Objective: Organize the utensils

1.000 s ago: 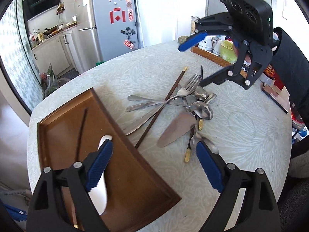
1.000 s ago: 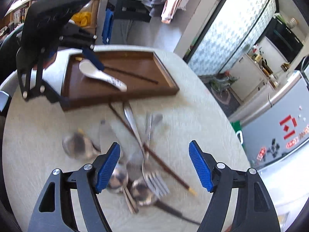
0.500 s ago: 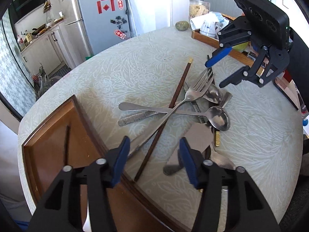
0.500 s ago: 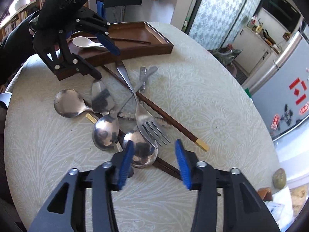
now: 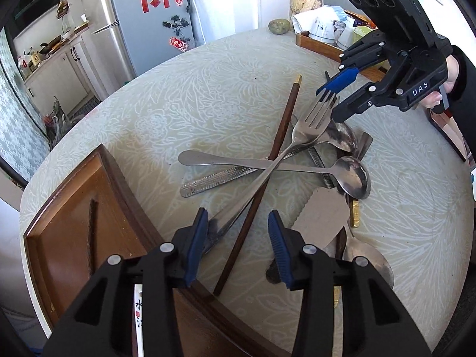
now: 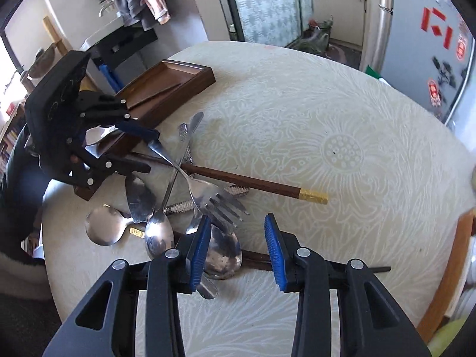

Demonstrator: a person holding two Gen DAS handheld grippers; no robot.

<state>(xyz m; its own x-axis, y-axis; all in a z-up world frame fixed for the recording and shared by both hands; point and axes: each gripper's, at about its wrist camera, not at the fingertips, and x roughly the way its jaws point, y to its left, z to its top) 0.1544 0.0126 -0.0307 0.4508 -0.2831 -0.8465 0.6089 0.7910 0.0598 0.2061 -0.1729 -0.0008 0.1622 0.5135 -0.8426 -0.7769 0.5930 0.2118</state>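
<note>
A pile of utensils lies mid-table: a steel fork (image 5: 312, 120) (image 6: 208, 193), a brown chopstick with a gold tip (image 5: 267, 178) (image 6: 253, 183), steel spoons (image 5: 354, 177) (image 6: 159, 235), a cake server (image 5: 321, 218). A wooden tray (image 5: 74, 208) (image 6: 166, 86) holds a dark chopstick (image 5: 92, 232) and a white ceramic spoon (image 5: 138, 312). My left gripper (image 5: 238, 247) is open, its fingers astride the fork handle and chopstick near the tray edge. My right gripper (image 6: 238, 247) is open, just above the fork tines and a spoon bowl (image 6: 221, 253).
A second wooden tray (image 5: 324, 46) with cups and cloths stands at the table's far right. A small green fruit (image 5: 279, 26) sits by the far edge. A fridge (image 5: 148, 20) and kitchen cabinets stand beyond the table.
Both grippers narrowed from wide open to partly open. The left moved from over the tray forward to the fork handle and chopstick. The right came down towards the fork tines.
</note>
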